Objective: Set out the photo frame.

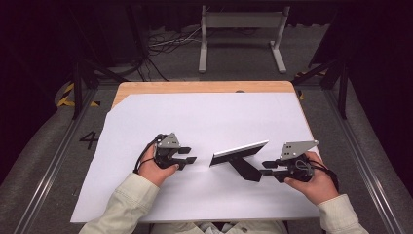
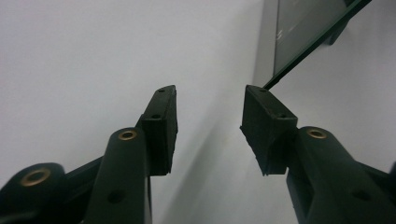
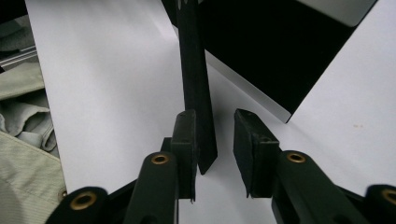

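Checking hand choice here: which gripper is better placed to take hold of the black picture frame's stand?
Right. The right gripper already has the black stand between its open jaws; the left gripper is open with nothing between them.

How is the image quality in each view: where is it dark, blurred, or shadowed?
High view: the white sheet is evenly bright, the surrounding floor dim and grainy. Left gripper view: the near black jaws are soft, throwing a faint shadow on the sheet. Right gripper view: the black flat strip lacks detail, and the dark panel is nearly featureless.
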`<state>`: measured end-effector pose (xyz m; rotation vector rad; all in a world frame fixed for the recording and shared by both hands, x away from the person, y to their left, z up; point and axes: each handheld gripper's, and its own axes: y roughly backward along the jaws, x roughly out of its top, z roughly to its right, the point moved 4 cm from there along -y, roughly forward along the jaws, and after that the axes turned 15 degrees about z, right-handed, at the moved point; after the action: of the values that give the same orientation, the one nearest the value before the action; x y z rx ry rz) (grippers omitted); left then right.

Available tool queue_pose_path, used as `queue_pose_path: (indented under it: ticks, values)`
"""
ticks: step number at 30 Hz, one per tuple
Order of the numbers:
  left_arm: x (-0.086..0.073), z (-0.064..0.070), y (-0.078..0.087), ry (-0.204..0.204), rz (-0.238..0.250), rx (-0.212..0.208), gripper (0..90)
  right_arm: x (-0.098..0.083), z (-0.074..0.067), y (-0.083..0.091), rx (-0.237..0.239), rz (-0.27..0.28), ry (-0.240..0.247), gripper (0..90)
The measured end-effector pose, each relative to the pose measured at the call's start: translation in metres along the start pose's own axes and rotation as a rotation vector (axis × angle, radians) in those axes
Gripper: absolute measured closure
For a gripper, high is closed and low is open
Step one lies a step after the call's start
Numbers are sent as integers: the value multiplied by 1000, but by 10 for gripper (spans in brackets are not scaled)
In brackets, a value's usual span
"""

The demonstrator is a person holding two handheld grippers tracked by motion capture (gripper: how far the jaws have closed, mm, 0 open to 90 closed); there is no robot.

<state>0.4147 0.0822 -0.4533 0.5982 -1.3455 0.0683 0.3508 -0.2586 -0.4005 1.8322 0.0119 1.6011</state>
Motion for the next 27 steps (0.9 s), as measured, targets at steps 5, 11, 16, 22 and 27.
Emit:
queue_pose_path:
  ticks: [5,11,16,22,27]
  values:
    - [1,3,-8,4,32,17,612,6,-1,7,0,26,-14,739]
    - [1,9,-18,2,29,8,675,6,0,14,-3,28,-31,764]
    - [0,13,-26,8,20,-6,783,6,0,17,-8,29,-38,768]
    - [-1,15,-33,7,5,-13,900,6,-2,20,-11,31,-41,773]
    - [-2,17,-40,-1,-10,-19,900,7,-4,23,-16,35,-40,777]
